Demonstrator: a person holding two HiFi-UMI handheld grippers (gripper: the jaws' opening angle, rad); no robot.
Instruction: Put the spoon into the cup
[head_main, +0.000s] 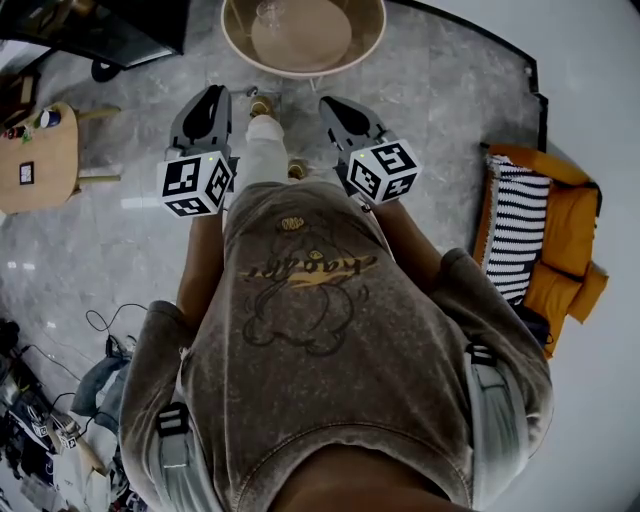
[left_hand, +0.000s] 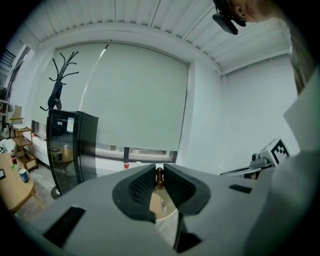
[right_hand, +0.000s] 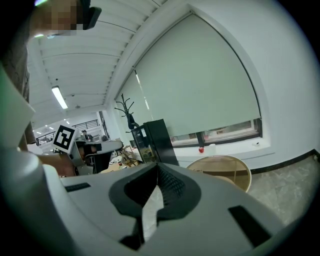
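A round tan table (head_main: 303, 62) stands ahead of me on the grey floor, with a clear glass cup (head_main: 270, 12) on it. No spoon shows in any view. My left gripper (head_main: 212, 98) and right gripper (head_main: 335, 108) are held side by side at chest height, short of the table. The left gripper's (left_hand: 159, 172) jaws stand a narrow slit apart with nothing gripped; through the slit I see the table top (left_hand: 156, 206) and a small dark brown knob (left_hand: 159, 177) beyond it. The right gripper's (right_hand: 158, 170) jaws meet at the tips, with nothing between them.
A low wooden side table (head_main: 40, 155) with small items is at the left. An orange seat with a striped cloth (head_main: 520, 235) is at the right. A black cabinet (left_hand: 70, 150) and a coat stand (left_hand: 60, 85) stand by the window wall. Cables and clutter lie on the floor (head_main: 60, 420).
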